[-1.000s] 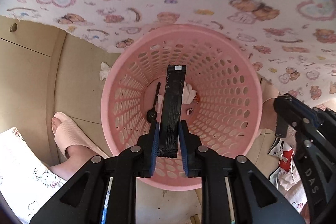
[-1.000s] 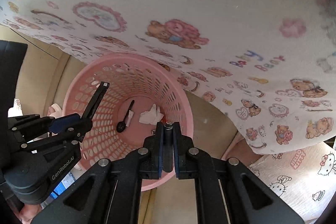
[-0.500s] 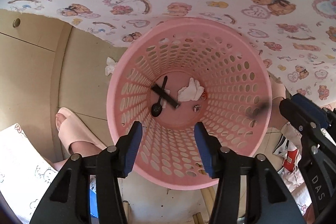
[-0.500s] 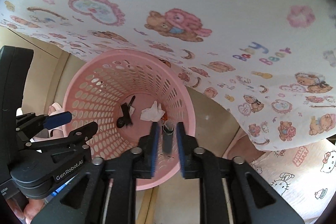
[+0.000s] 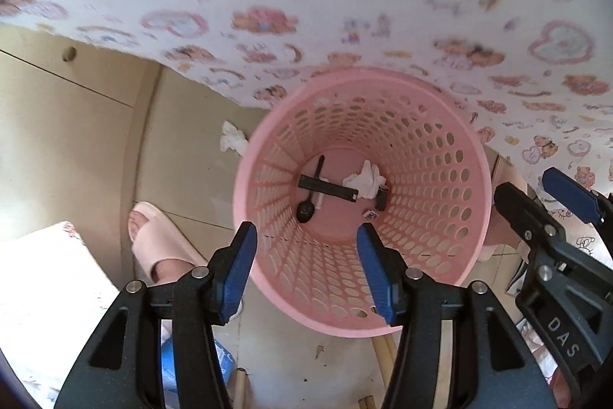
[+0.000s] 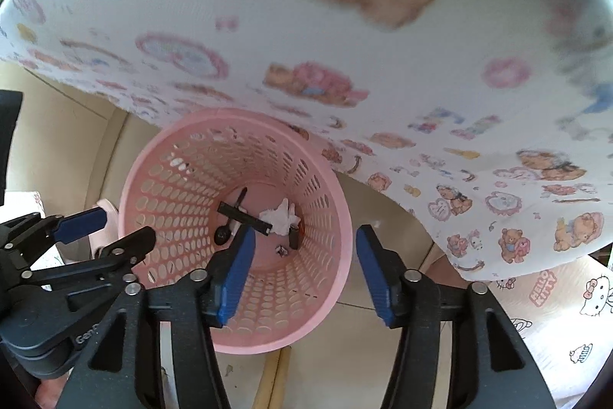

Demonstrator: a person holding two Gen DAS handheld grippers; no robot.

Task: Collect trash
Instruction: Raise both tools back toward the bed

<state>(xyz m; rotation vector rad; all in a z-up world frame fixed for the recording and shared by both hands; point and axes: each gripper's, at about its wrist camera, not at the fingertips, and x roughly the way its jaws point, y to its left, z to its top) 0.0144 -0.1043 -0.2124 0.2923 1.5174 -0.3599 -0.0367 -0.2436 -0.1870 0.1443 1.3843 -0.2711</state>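
**Both grippers emptied over the pink basket**

Beige floor tiles and a white cloth printed with bears and hearts (image 5: pixel 383 6) fill the background; the pink perforated basket (image 5: pixel 433 156) stands on the floor, partly under the edge of that cloth. At the bottom of the basket the collected trash is seen: a black flat strip (image 5: pixel 327 188) lying across a black plastic spoon (image 5: pixel 308 206), a crumpled white tissue (image 5: pixel 364 181) and a small dark cylinder (image 5: pixel 381 196) beside it.

The left gripper (image 5: pixel 304 261) is held above the basket mouth and points down into it. Its jaws have just been opening and now stand apart, with nothing between them. The right gripper (image 6: pixel 302 261) is held over the near rim of the basket; its jaws have also just been opening, and no object is between them either.

The dropping step seems finished — both pieces are judged to be inside. One more crumpled tissue (image 5: pixel 231 140) lies on the floor, just beside the basket wall, so it is probably the next thing to be collected. For this, the jaws should be kept apart, the gripper lifted clear of the rim before it is moved sideways, and the tissue pinched at its thickest fold — the basket is light and could be pushed away easily.
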